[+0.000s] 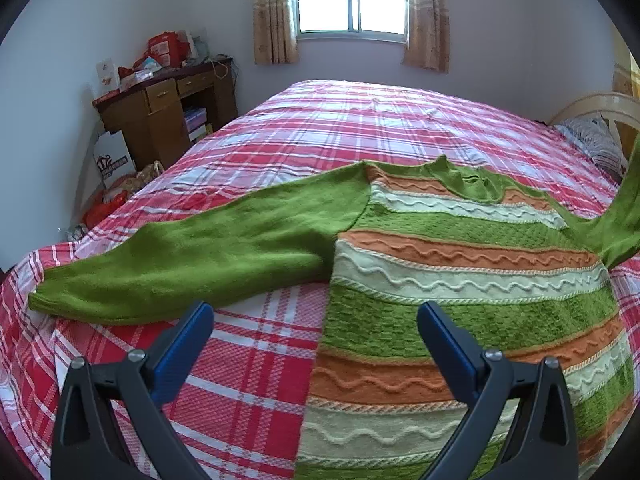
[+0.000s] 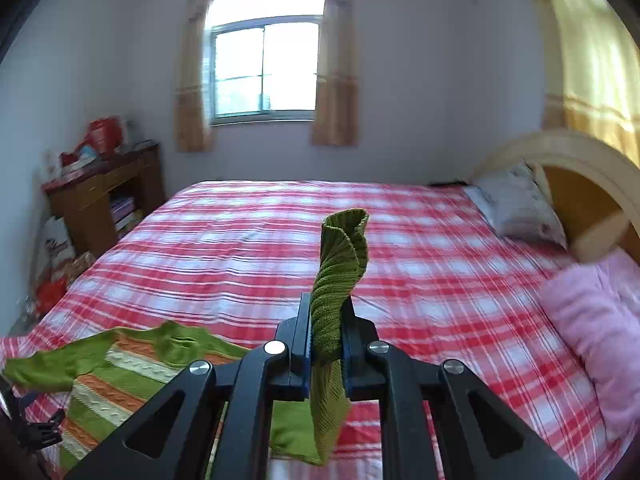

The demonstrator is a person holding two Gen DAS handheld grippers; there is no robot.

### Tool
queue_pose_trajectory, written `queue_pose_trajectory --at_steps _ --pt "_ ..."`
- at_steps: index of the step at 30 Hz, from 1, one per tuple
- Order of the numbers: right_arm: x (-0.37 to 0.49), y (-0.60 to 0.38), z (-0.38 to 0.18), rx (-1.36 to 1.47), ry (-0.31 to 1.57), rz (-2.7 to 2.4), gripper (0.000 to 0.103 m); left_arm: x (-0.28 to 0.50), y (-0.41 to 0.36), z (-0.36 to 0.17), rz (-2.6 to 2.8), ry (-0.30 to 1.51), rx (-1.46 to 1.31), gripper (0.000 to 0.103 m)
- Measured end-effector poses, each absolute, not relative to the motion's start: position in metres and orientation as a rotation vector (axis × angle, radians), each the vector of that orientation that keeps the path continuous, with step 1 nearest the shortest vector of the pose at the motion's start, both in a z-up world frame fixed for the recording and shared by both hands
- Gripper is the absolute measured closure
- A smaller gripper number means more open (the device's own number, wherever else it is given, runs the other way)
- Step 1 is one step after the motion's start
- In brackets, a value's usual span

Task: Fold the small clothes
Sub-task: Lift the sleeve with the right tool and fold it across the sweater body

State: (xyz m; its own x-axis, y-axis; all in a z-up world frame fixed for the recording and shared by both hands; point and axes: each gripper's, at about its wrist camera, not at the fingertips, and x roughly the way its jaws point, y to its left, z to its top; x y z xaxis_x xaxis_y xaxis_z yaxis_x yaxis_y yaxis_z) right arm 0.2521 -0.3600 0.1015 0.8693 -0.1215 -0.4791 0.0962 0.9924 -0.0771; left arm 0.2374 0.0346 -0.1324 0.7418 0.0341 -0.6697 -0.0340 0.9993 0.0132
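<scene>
A small sweater (image 1: pixel 460 280) with green, orange and cream stripes lies flat on the red plaid bed (image 1: pixel 320 128), neck pointing away. Its left green sleeve (image 1: pixel 192 256) stretches out flat to the left. My left gripper (image 1: pixel 314 316) hovers open over the sweater's lower left edge, holding nothing. Its right sleeve (image 1: pixel 624 208) rises off the bed at the right edge of the left wrist view. My right gripper (image 2: pixel 326 320) is shut on that sleeve's ribbed green cuff (image 2: pixel 340 264), which sticks up between the fingers, raised above the bed. The sweater body (image 2: pixel 120 372) shows lower left there.
A wooden desk (image 1: pixel 168 108) piled with boxes stands left of the bed, with bags on the floor beside it. A patterned pillow (image 2: pixel 516 204) and a curved headboard (image 2: pixel 568 152) are at the right. A pink blanket (image 2: pixel 596 320) lies on the bed's right side.
</scene>
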Motion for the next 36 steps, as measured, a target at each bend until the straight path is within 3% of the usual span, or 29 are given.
queue_pose_trajectory --at_steps 13,19,24,25,26,27,28,29,36 --pt "0.288 -0.198 0.071 -0.223 0.521 0.125 0.093 0.235 0.059 -0.148 0.041 0.753 -0.047 0.0" --pt "0.315 -0.131 -0.004 -0.253 0.601 0.225 0.093 0.234 0.068 -0.157 0.052 0.771 -0.055 0.0" --pt "0.334 -0.081 -0.101 -0.257 0.708 0.321 0.092 0.233 0.068 -0.162 0.061 0.788 -0.04 0.0" --pt "0.336 -0.076 -0.119 -0.24 0.741 0.343 0.09 0.233 0.067 -0.162 0.062 0.79 -0.036 0.0" --pt "0.337 -0.071 -0.133 -0.232 0.772 0.358 0.075 0.232 0.067 -0.163 0.064 0.793 -0.03 0.0" --pt "0.337 -0.064 -0.151 -0.227 0.82 0.385 0.044 0.232 0.067 -0.163 0.064 0.794 -0.027 0.0" --pt "0.332 -0.062 -0.158 -0.225 0.834 0.4 0.032 0.231 0.067 -0.162 0.067 0.794 -0.021 0.0" --pt "0.324 -0.061 -0.163 -0.211 0.826 0.428 0.028 0.23 0.067 -0.161 0.072 0.794 -0.011 0.0" --pt "0.278 -0.126 -0.142 -0.145 0.787 0.432 0.028 0.23 0.066 -0.142 0.042 0.777 0.01 0.0"
